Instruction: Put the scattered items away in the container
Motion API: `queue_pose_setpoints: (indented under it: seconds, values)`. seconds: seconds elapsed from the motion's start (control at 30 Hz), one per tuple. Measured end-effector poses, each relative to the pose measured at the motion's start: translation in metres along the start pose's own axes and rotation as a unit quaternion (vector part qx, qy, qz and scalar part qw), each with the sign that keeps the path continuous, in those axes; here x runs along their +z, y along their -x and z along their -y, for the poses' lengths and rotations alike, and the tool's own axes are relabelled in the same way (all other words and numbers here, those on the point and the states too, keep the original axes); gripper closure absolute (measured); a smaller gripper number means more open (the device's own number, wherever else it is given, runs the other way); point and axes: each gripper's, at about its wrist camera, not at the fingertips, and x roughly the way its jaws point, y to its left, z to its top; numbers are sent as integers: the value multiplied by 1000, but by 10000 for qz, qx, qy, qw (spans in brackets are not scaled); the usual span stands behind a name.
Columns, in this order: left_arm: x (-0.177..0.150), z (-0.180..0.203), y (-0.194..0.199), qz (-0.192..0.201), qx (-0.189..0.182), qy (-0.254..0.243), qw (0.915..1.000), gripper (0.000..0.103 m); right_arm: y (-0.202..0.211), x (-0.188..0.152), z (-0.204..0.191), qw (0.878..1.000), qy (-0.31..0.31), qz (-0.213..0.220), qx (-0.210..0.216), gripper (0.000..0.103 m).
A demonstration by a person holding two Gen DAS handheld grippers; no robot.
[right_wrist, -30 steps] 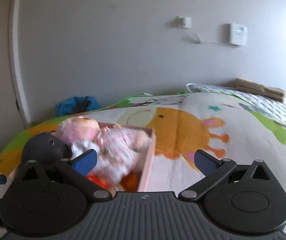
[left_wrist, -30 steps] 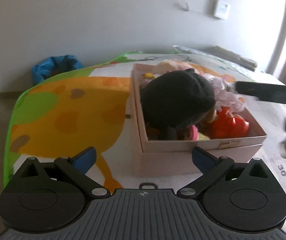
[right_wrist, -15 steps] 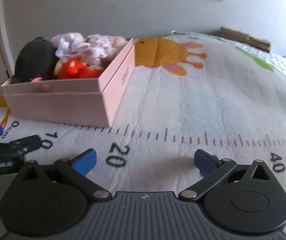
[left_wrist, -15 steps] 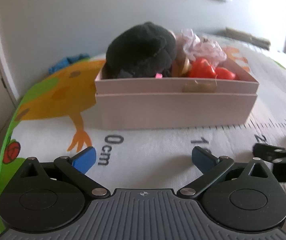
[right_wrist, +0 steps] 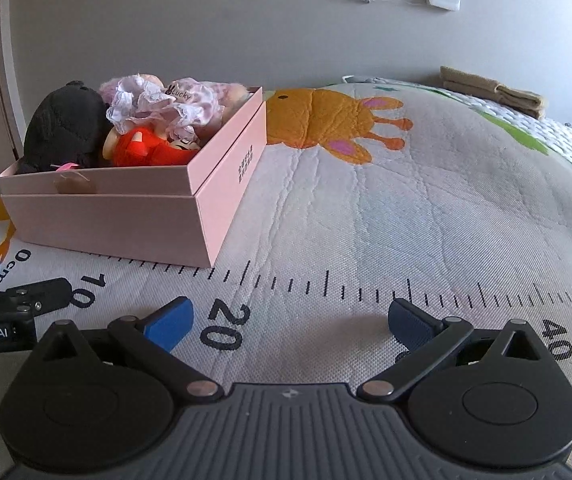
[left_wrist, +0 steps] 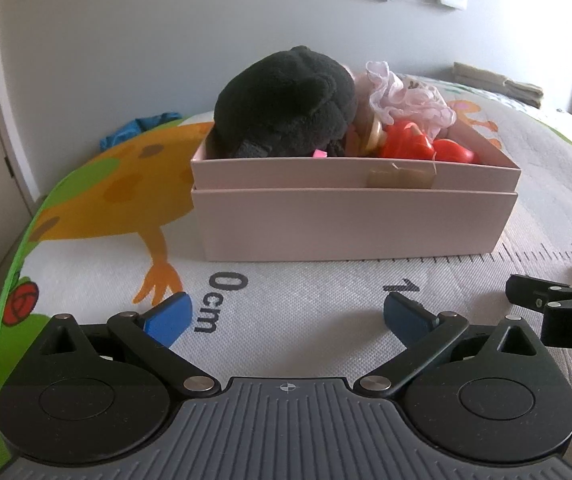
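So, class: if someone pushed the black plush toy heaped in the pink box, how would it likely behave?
The black plush toy looks fuzzy and rounded, so it would probably squash rather than resist. It seems light for its bulk. It rises well above the rim of the pink cardboard box, so a sideways push might tip it out.

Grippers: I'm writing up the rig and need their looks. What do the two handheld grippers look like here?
Both match: the left gripper and right gripper each have a ribbed grey body, two black round housings, black linkage arms with silver pivot pins, and blue finger pads. Seen from the right wrist view, the left gripper's side carries white lettering "Robot.AI". No hands or sleeves show.
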Motion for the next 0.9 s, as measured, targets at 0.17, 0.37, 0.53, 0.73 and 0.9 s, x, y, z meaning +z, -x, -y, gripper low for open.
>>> queue_pose_setpoints:
  seconds: [0.17,0.37,0.53,0.73,0.9]
  values:
    - [1,1,-3,-3,-8,10,10000,0,0,-1,0,10000,-2,2,4,0]
    - [1,1,-3,-3,-5,6,10000,0,-1,-1,0,10000,-3,4,3,0]
    - [1,1,-3,-3,-6,7,10000,0,-1,-1,0,10000,-5,4,4,0]
    - [1,1,-3,-3,-5,6,10000,0,-1,-1,-1,10000,-10,3,1,0]
    - [1,1,-3,-3,-5,6,10000,0,0,-1,-1,10000,-10,3,2,0]
